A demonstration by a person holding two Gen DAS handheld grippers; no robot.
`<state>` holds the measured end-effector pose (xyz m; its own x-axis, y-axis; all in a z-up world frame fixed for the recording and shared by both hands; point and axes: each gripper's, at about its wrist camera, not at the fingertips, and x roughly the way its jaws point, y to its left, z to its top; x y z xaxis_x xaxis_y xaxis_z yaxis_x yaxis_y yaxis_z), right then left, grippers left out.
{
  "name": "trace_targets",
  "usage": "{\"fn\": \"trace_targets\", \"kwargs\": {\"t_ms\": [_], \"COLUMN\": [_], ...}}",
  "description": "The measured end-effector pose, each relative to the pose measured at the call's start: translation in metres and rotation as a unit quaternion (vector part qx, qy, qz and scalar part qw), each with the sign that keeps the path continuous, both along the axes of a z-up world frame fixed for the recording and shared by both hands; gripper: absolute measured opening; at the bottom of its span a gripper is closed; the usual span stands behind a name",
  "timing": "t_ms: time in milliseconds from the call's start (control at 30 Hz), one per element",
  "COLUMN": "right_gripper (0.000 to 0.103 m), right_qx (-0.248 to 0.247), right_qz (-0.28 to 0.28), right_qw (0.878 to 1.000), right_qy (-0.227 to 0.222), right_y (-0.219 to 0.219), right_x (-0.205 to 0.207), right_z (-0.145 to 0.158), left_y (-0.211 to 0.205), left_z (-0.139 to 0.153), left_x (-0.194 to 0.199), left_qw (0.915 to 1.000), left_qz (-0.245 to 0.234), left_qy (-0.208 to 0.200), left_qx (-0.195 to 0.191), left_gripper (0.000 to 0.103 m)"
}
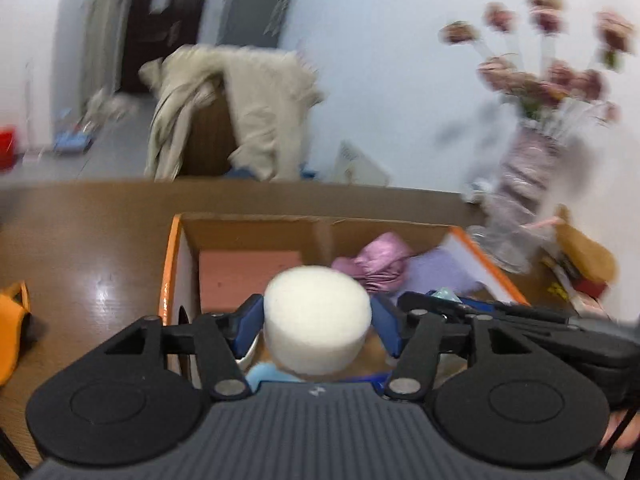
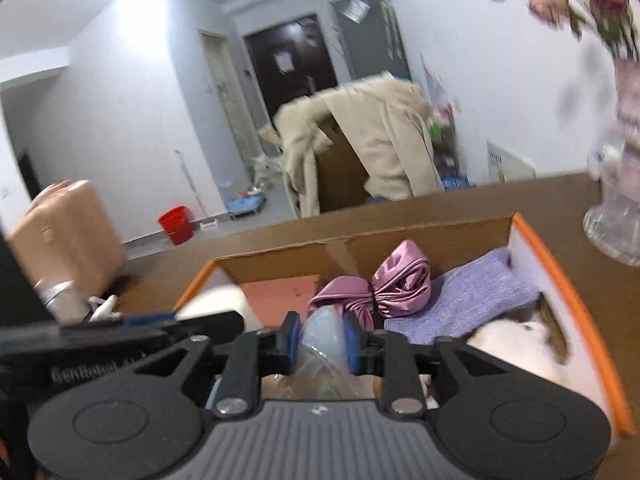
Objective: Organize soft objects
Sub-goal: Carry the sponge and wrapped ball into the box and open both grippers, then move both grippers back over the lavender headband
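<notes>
Left wrist view: left gripper (image 1: pixel 316 326) is clamping a white foam cylinder (image 1: pixel 317 318) above the cardboard box (image 1: pixel 256 226). Right gripper (image 2: pixel 320 342) is pinching a clear, crinkly packet (image 2: pixel 322 338), hard to identify; "GenRobot" is partly legible on its body. Pink satin pouch (image 2: pixel 394 282) and lilac cloth (image 2: pixel 476 294) are lying inside the box, on a brown table (image 1: pixel 80 248).

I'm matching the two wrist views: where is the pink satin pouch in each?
Left wrist: pink satin pouch right of centre, in the box, beyond the white sponge.
Right wrist: centre, left of the purple cloth.
Shared landmark: the orange-edged cardboard box.
</notes>
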<state>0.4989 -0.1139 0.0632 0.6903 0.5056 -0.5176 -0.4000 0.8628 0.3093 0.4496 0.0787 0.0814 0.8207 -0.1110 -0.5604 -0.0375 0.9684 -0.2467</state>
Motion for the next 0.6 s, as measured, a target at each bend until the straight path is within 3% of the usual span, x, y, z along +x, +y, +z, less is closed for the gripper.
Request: {"fn": "trace_targets", "kwargs": {"t_ms": [100,200,300,433,600], "right_gripper": [0.047,0.069,0.069,0.070,0.077], "right_qx": [0.014,0.058,0.060,0.038,0.001], "right_qz": [-0.030,-0.039,-0.061,-0.056,-0.047], "right_qw": [0.999,0.996,0.996,0.998,0.994], "right_qy": [0.040,0.050,0.036,-0.015,-0.095], "right_y": [0.001,-0.013,-0.018,-0.028,-0.041], "right_x": [0.024,0.026,0.015,-0.021,-0.097], "right_z": [-0.019,-0.021,-0.009,0.019,0.055], "left_y": [0.011,0.016,0.014,0.013,0.011], "left_z": [-0.013,-0.011,-0.003,0.019,0.036], "left_x": [0.012,-0.001,-0.023,-0.070,-0.145], "left_qw": [0.9992,0.9995,0.9998,0.9981,0.9925], "left_qz": [0.004,-0.006,-0.010,-0.019,-0.028], "left_qy": [0.029,0.008,-0.013,-0.058,-0.116], "left_qx": [-0.028,-0.029,-0.011,0.005,0.028], "left_gripper": [0.070,0.082,0.083,0.086,0.092]}}
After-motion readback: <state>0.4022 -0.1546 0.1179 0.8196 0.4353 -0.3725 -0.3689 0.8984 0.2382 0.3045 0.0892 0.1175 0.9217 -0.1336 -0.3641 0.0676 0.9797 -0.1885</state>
